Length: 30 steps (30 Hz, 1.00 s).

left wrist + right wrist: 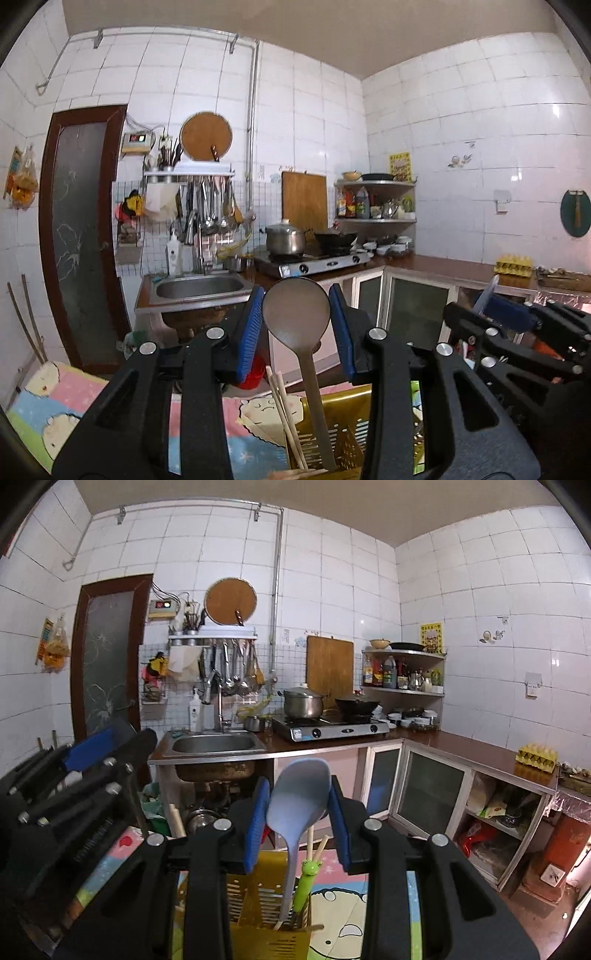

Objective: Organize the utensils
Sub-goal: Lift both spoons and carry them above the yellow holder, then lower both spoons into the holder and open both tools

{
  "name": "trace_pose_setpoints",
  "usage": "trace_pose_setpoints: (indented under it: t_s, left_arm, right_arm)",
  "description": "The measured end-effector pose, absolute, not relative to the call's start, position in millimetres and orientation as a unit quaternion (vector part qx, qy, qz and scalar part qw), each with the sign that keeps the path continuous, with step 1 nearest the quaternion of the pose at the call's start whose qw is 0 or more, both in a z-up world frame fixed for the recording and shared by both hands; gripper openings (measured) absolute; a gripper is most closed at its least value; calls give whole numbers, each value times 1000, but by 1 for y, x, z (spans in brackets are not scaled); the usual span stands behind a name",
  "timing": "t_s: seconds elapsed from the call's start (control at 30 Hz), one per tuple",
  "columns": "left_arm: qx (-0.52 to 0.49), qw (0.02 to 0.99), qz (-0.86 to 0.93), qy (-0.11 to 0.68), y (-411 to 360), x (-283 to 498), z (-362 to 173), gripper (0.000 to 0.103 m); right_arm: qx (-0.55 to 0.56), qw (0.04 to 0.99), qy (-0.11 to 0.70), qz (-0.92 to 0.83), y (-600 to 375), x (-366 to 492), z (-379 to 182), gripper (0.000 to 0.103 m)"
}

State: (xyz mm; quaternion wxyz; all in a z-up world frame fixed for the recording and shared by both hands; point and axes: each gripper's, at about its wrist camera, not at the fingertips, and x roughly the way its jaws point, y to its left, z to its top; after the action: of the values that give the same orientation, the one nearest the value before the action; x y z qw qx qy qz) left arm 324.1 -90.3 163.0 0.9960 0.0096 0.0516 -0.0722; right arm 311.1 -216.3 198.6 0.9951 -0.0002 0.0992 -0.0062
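A brown spoon [295, 314] stands upright with its bowl up, and my left gripper [297, 325] is shut on the bowl's edges. Its handle runs down into a yellow slotted utensil holder [351, 443], beside wooden chopsticks [284, 417]. In the right wrist view a pale blue spoon [299, 797] is upright too. My right gripper [299, 812] is shut on its bowl. The handle tip sits in the holder [255, 904] next to green frog chopsticks [308, 878]. The grippers are side by side: the right gripper [509, 314] shows at the right of the left wrist view, and the left gripper [88, 749] shows at the left of the right wrist view.
The holder stands on a table with a pastel cartoon cloth [74, 402]. Beyond it are a steel sink [199, 286], a gas stove [314, 262] with a pot and a wok, a wall rack of hanging utensils [210, 210], and an egg tray [513, 266] on the counter.
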Motion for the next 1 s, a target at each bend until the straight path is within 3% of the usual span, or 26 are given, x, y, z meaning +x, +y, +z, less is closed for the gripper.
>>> trace_pose_setpoints:
  t_s: [0.4,0.73,0.83,0.93,1.0]
  left_arm:
    - [10,992,-56,110,-85,365,106,35]
    - [17,992,-46,120,-78,366,96,36]
    - [20,991,-45,125,-77,364,100,53]
    - [21,992,-40,119,-71,354,111,72]
    - [22,992,-39,114,-63,343,122,79]
  right_arm:
    - [-3,986,164,-19,-226,347,155,32]
    - [-5,979,202,-21,-230,357,133,32]
    - [-10,977,213,-24,-232,360,132,34]
    - [-9,975,221,-27,-234,360,134,50]
    - [-9,974,224,-33,-237,357,137,53]
